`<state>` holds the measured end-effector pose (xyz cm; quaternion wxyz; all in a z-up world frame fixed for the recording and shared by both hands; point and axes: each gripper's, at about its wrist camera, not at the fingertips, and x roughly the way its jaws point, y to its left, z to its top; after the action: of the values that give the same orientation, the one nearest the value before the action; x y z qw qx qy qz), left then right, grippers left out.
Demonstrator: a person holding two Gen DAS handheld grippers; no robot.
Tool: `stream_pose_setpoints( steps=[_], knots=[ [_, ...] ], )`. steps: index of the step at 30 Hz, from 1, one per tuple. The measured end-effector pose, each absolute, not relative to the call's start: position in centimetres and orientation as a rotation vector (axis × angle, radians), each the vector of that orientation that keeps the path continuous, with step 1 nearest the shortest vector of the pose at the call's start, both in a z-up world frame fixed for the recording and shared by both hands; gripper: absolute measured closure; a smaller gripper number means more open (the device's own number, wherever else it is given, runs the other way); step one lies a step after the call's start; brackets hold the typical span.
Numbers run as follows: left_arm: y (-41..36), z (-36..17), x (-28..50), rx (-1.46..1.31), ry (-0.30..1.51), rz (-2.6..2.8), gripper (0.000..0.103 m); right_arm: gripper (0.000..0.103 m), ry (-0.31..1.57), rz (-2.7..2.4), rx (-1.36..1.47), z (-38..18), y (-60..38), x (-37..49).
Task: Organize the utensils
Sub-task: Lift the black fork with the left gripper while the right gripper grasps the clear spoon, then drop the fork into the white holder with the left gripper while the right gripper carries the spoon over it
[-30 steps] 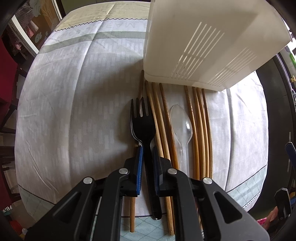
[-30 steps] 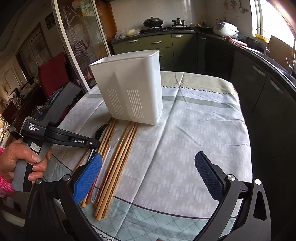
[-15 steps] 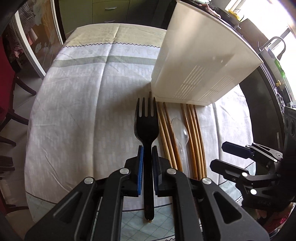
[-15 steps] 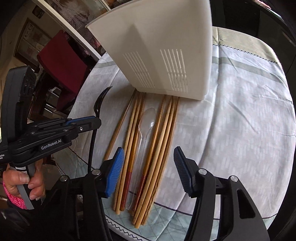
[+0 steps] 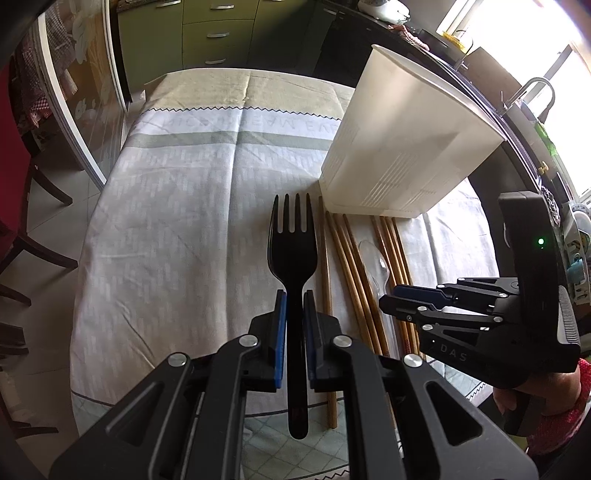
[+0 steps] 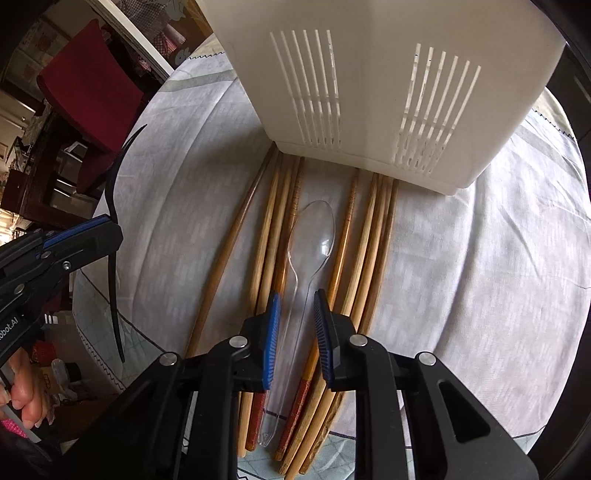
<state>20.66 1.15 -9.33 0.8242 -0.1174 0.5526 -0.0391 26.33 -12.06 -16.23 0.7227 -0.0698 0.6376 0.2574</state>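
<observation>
My left gripper (image 5: 294, 295) is shut on the handle of a black plastic fork (image 5: 293, 251), which hangs above the tablecloth, tines away from me. Several wooden chopsticks (image 6: 369, 240) lie side by side in front of a white slotted utensil holder (image 6: 369, 92). Among them lies a clear plastic spoon (image 6: 314, 229). My right gripper (image 6: 296, 295) points down over the spoon's handle; its jaws are closing, with the handle between the blue pads and a gap on each side. In the right wrist view the fork (image 6: 114, 184) and left gripper (image 6: 110, 229) sit at the left.
A pale patterned tablecloth (image 5: 184, 221) covers the table, with bare cloth left of the chopsticks. A red chair (image 6: 92, 85) stands beyond the table's left edge. Kitchen cabinets (image 5: 218, 33) and a counter lie behind. A person's hand (image 5: 546, 391) holds the right gripper.
The left gripper has lifted the fork off the chopsticks. The right gripper came down over the clear spoon and its jaws narrowed from wide open to close around the handle.
</observation>
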Motion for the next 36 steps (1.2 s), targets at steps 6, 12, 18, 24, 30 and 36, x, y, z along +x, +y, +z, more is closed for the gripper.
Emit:
stream_pose_setpoints(
  steps=[6, 12, 18, 24, 30, 36],
  knots=[
    [1.5, -9.3, 20.4, -0.249, 1.162, -0.098, 0.094, 0.093, 1.412, 0.536, -0.187, -16.9, -11.2, 26.4],
    [1.0, -9.0, 20.3, -0.231, 1.15, -0.111, 0.094, 0.091, 1.398, 0.506, -0.234, -16.8, -10.4, 26.3],
    [0.5, -8.0, 20.2, -0.209, 1.119, -0.114, 0.094, 0.093, 1.338, 0.498, -0.235, -16.5, -10.1, 26.0],
    [0.7, -5.6, 19.5, -0.198, 1.052, -0.106, 0.094, 0.094, 1.226, 0.587, -0.074, -13.2, -11.9, 24.9],
    [0.2, -0.3, 19.3, -0.217, 0.868, -0.156, 0.094, 0.093, 0.994, 0.644, 0.057, -7.5, -15.2, 23.1],
    [-1.9, 5.0, 22.6, -0.207, 0.599, -0.203, 0.094, 0.094, 0.784, 0.618, 0.092, -2.2, -17.9, 22.0]
  ],
)
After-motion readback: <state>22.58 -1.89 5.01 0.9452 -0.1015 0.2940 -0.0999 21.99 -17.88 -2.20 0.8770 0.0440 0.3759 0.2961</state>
